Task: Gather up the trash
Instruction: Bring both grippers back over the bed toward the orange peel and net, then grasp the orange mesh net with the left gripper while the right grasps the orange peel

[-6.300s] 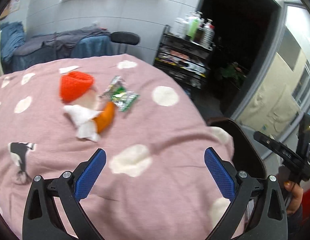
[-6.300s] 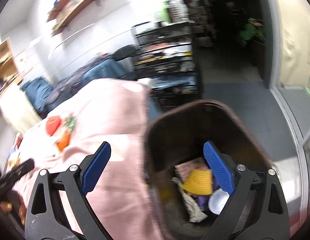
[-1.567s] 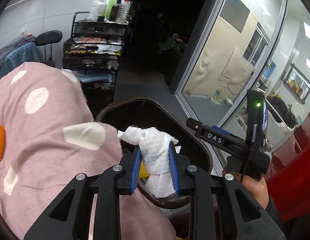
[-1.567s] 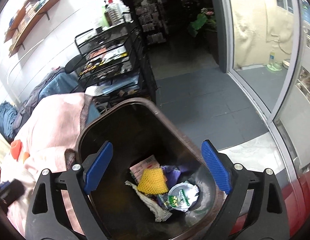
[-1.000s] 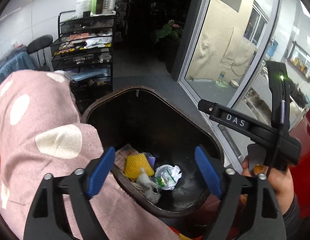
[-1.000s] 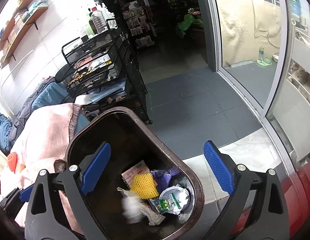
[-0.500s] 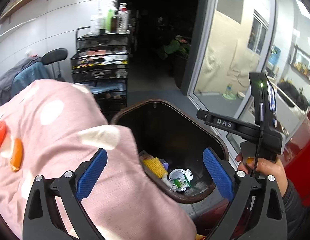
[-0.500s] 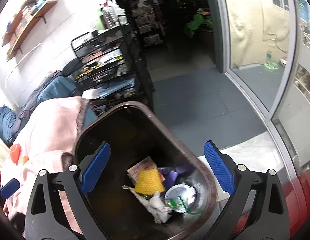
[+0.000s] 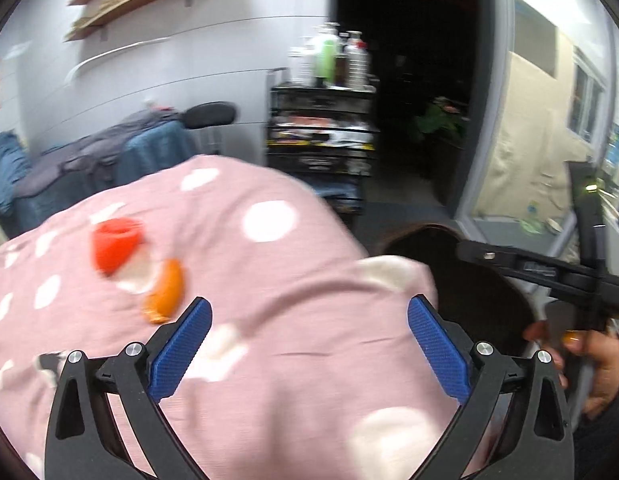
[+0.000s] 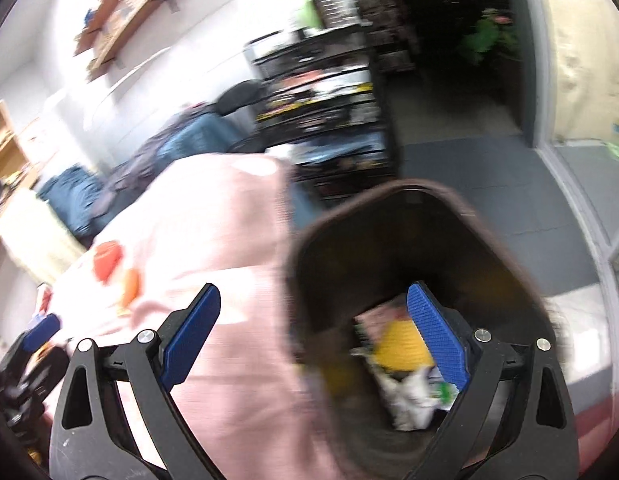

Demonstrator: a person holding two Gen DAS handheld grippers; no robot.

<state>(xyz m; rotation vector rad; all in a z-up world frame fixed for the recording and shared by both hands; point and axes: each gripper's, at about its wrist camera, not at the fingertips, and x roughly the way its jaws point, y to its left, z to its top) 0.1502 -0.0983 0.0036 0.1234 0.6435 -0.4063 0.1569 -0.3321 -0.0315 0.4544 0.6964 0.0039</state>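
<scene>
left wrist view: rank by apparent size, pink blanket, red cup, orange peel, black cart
1. pink blanket, fills most of the frame
2. black cart, though it stands farther off, so its true size is unsure
3. red cup
4. orange peel, close to the cup in size; blur makes this unsure

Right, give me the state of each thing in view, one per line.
Left hand-held gripper: open, nothing between its blue pads; jaws have just been opening.
Right hand-held gripper: open, empty.
Dark brown plastic trash bin: uncovered, trash at the bottom.
Yellow foam net: in the bin.
Red foam net: on the pink dotted blanket.
Orange peel: on the blanket.
</scene>
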